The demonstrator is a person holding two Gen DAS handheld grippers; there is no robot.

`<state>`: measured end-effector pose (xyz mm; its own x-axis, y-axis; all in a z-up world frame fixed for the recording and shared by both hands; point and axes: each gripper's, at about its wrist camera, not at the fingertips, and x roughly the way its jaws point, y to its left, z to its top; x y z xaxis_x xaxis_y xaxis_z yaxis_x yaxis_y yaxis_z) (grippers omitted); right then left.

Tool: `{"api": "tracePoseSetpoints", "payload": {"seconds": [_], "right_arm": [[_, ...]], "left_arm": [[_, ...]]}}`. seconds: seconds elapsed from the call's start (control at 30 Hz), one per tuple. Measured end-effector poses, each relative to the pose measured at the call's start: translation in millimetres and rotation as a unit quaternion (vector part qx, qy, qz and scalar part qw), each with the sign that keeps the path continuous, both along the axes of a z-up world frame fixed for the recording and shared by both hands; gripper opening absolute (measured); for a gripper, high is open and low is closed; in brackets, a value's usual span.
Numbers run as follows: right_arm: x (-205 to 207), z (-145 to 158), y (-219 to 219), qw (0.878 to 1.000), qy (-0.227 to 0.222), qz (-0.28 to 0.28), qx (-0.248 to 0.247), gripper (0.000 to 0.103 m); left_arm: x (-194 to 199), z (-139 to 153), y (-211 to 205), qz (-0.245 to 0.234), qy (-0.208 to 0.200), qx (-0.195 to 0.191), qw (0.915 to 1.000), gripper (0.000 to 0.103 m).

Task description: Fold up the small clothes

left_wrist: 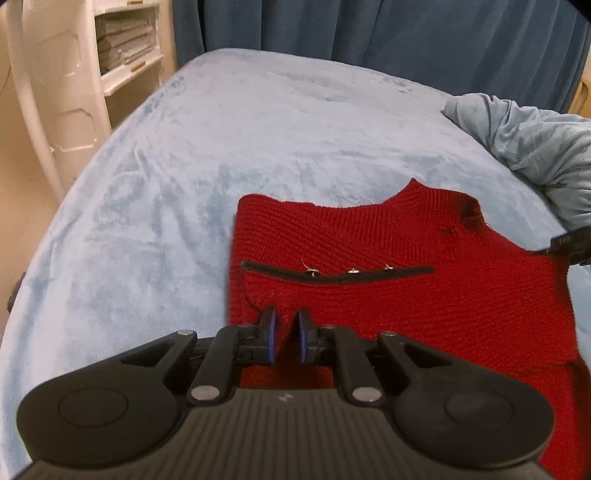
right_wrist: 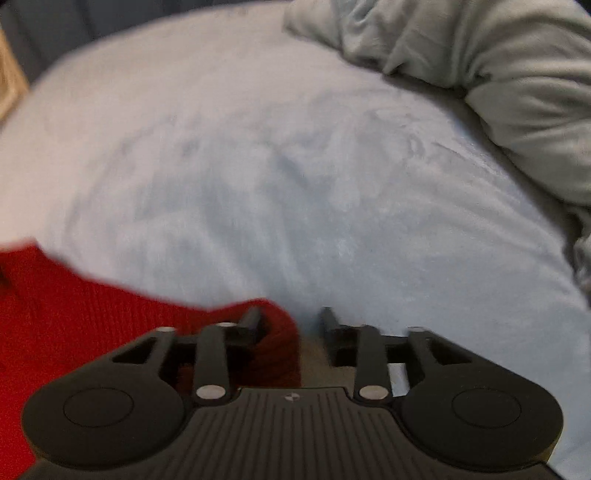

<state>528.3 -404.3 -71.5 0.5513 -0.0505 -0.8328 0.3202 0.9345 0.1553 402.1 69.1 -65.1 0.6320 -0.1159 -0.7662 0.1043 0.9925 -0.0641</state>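
Note:
A red knit garment [left_wrist: 388, 240] lies flat on a pale blue blanket [left_wrist: 221, 147], with its neckline on the far side and a black trim strip with small metal snaps across it. My left gripper [left_wrist: 287, 334] sits at the garment's near left part, and its blue pads pinch a small ridge of the red knit. In the blurred right wrist view, my right gripper [right_wrist: 290, 323] stands open over the red garment's [right_wrist: 92, 314] right edge. Its left finger lies over the knit and its right finger over the blanket. A black fingertip [left_wrist: 570, 245] shows at the garment's right edge.
A crumpled grey-blue duvet [left_wrist: 535, 147] is heaped on the right side of the bed [right_wrist: 480, 55]. A white shelf unit [left_wrist: 122, 48] with stacked items stands at the far left past the bed's edge. Dark blue curtains [left_wrist: 369, 26] hang behind.

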Motion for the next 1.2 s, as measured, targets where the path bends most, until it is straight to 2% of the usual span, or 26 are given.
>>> {"api": "tracePoseSetpoints", "payload": {"seconds": [0.03,0.07,0.1,0.17,0.2,0.27,0.33,0.4,0.43,0.47,0.5,0.53,0.57,0.6,0.67,0.7,0.73,0.8,0.87,0.93,1.0,1.07,1.13,1.2], "right_arm": [[-8.3,6.2,-4.4,0.999,-0.038,-0.027,0.001,0.05],[-16.6,13.7,-8.3,0.996,-0.072,-0.046,0.003,0.055],[-28.1,20.7,-16.2,0.993,-0.102,-0.055,0.017,0.057],[-49.5,28.0,-25.3,0.991,-0.125,-0.049,0.028,0.056],[-61.8,30.2,-26.9,0.991,-0.127,-0.034,0.023,0.054],[-87.7,31.8,-24.3,0.991,-0.132,0.009,0.021,0.031],[-114.9,34.5,-11.4,0.986,-0.153,0.062,0.027,0.027],[-126.2,34.9,4.9,0.978,-0.174,0.112,0.037,0.025],[-125.3,32.4,14.6,0.973,-0.182,0.133,0.043,0.025],[-119.0,28.5,23.9,0.972,-0.184,0.143,0.04,0.025],[-109.4,23.3,30.7,0.974,-0.177,0.139,0.034,0.025],[-95.0,13.1,35.1,0.979,-0.158,0.128,0.024,0.021],[-80.5,-0.7,36.4,0.985,-0.135,0.111,0.005,0.009],[-70.0,-14.7,34.2,0.989,-0.114,0.096,-0.008,0.006],[-66.6,-25.5,29.7,0.988,-0.128,0.086,-0.002,0.006],[-68.1,-21.9,28.8,0.988,-0.127,0.09,-0.001,0.006],[-71.2,-16.4,25.9,0.988,-0.128,0.09,0.01,0.01],[-89.2,-3.1,18.3,0.986,-0.134,0.087,0.041,0.029],[-118.2,14.2,21.2,0.984,-0.146,0.096,0.028,0.079],[-156.3,25.8,32.0,0.981,-0.157,0.115,0.012,0.088],[-194.3,29.1,46.5,0.979,-0.149,0.142,0.005,0.09],[-239.1,34.4,64.2,0.981,-0.146,0.128,-0.009,0.098],[-281.9,40.1,83.1,0.982,-0.152,0.109,-0.019,0.099],[-320.0,48.6,101.3,0.982,-0.149,0.118,-0.018,0.099]], "left_arm": [[0.2,0.0,0.1,0.002,-0.004,0.001,1.0,0.015],[0.6,0.2,1.1,0.004,-0.007,0.003,1.0,0.022],[1.2,0.5,2.5,0.01,-0.011,0.007,0.9999,0.034],[-0.4,2.1,5.6,0.032,-0.029,0.034,0.9985,0.035],[-1.2,3.5,7.0,0.033,-0.036,0.043,0.9979,0.036],[-6.0,8.5,12.1,0.038,-0.052,0.035,0.9973,0.037],[-12.5,15.0,13.3,0.032,-0.073,0.015,0.9967,0.04],[-14.6,15.9,5.0,0.008,-0.086,0.005,0.9963,0.058],[-13.0,13.0,-2.3,-0.007,-0.085,0.009,0.9963,0.063],[-7.9,6.2,-12.2,-0.02,-0.077,0.026,0.9965,0.069],[-2.0,-2.1,-20.1,-0.025,-0.063,0.042,0.9968,0.072],[6.0,-13.3,-26.3,-0.03,-0.047,0.054,0.997,0.072],[12.7,-23.0,-29.5,-0.026,-0.038,0.068,0.9966,0.075],[18.9,-31.9,-30.5,-0.017,-0.033,0.084,0.9957,0.087],[27.0,-40.3,-21.6,0.005,-0.028,0.08,0.9964,0.097],[28.2,-39.9,-14.2,0.014,-0.02,0.061,0.9978,0.097],[26.3,-38.6,-6.7,0.019,-0.016,0.046,0.9987,0.097],[15.5,-30.8,1.4,0.03,-0.027,0.048,0.998,0.097],[-5.2,-20.7,5.7,0.04,-0.044,0.067,0.996,0.102],[-30.2,-14.0,7.3,0.059,-0.045,0.081,0.994,0.103],[-56.6,-14.6,4.4,0.078,-0.022,0.091,0.9926,0.103],[-86.3,-18.6,-1.2,0.08,0.011,0.099,0.9918,0.103],[-119.1,-15.8,-9.1,0.08,0.026,0.109,0.9904,0.103],[-154.2,-5.4,-15.2,0.078,0.03,0.108,0.9906,0.103]]}}
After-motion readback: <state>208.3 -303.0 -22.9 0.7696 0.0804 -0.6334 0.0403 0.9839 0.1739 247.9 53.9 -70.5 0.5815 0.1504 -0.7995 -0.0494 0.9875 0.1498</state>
